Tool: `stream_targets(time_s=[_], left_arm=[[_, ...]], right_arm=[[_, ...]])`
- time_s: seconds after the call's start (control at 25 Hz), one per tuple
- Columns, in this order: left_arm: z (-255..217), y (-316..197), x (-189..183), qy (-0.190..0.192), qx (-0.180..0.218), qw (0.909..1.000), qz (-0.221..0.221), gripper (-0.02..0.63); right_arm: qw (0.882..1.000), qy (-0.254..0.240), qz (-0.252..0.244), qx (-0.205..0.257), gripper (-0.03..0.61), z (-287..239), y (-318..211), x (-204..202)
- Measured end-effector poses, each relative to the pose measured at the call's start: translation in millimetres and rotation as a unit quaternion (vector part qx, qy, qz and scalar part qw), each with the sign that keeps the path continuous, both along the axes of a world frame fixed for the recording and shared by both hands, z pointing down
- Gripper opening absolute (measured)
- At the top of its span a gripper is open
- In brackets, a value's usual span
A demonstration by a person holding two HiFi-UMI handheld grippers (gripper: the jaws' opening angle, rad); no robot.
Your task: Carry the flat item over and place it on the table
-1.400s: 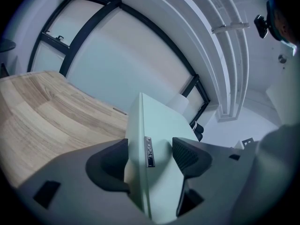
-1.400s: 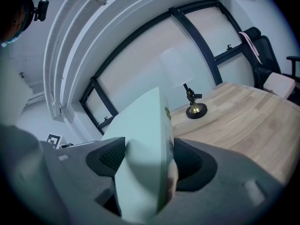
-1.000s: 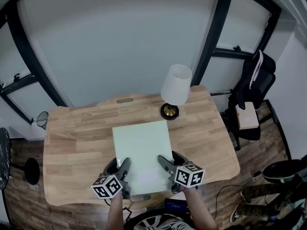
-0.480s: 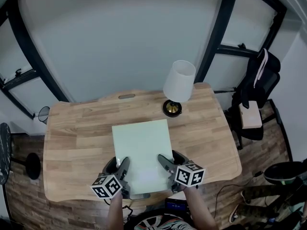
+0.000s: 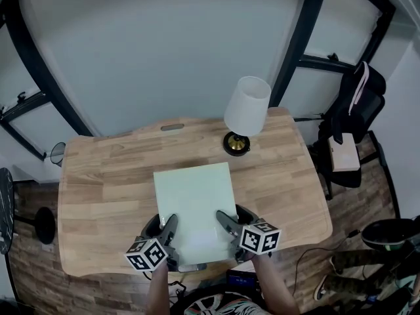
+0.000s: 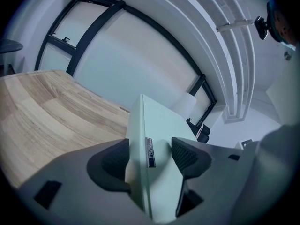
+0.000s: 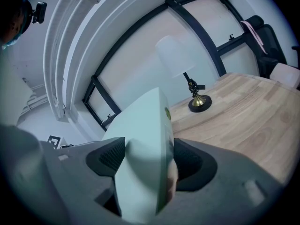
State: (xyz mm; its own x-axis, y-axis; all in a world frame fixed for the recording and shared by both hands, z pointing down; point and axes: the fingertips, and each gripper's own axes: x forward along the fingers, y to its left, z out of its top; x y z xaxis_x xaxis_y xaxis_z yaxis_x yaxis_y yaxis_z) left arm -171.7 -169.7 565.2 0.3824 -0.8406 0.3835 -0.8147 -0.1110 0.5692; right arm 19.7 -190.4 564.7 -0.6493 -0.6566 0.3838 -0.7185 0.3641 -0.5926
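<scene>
The left gripper (image 5: pixel 168 227) and right gripper (image 5: pixel 227 223) each clamp their jaws on the near edge of the pale flat panel (image 5: pixel 194 199), held over the desk (image 5: pixel 98 176) — perhaps not yet resting. Over the last second only the desk drifts slightly beneath — lowering seems next.

There was one wooden table (image 5: pixel 105 182), and on it stood one lamp (image 5: pixel 247 107). There was one flat item (image 5: pixel 194 199), pale green. Two grippers were counted, the left gripper (image 5: pixel 163 227) and the right gripper (image 5: pixel 231 222). Each carried one marker cube, so there were two: the left cube (image 5: pixel 146 254) and the right cube (image 5: pixel 260 237). Beside the table stood one black chair (image 5: pixel 357 100).
</scene>
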Motion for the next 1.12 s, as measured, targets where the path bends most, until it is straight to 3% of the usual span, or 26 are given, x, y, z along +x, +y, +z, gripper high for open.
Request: stream_targets(time_s=[1.12], left_arm=[[101.5, -32.0, 1.5, -0.004, -0.103, 0.9947, 0.002, 0.282]], right_arm=[[0.994, 0.024, 0.000, -0.106, 0.308, 97.2, -32.8, -0.8]])
